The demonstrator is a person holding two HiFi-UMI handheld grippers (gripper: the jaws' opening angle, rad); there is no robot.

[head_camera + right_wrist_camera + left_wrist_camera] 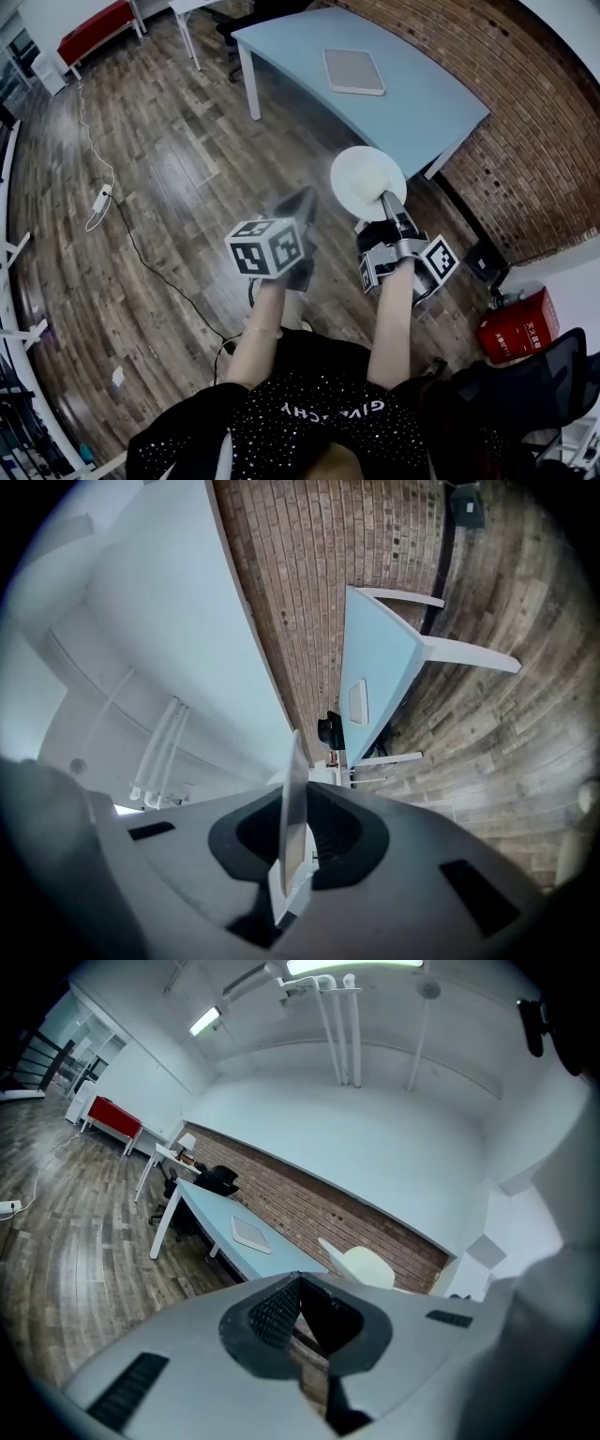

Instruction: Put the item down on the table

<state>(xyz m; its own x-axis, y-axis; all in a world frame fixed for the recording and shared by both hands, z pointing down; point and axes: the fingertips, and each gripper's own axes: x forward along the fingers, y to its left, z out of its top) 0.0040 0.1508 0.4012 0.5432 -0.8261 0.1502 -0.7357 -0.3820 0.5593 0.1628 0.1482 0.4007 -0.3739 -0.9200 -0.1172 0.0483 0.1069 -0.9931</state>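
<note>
A round white plate [366, 181] is held by its rim in my right gripper [387, 199], which is shut on it, in the air above the wooden floor. In the right gripper view the plate [292, 808] stands edge-on between the jaws of that gripper [291, 855]. My left gripper [298, 202] hangs beside it on the left, its jaws shut with nothing between them [298, 1281]. The light blue table [412, 103] stands ahead of both grippers, beyond the plate. From the left gripper view the plate [361, 1266] shows over the jaws, near the table [211, 1211].
A flat grey square pad [353, 71] lies on the table's middle. A brick wall [525, 122] runs behind the table. A red box [517, 325] and a black chair [525, 384] stand at my right. A cable with a power strip [99, 201] lies on the floor at left.
</note>
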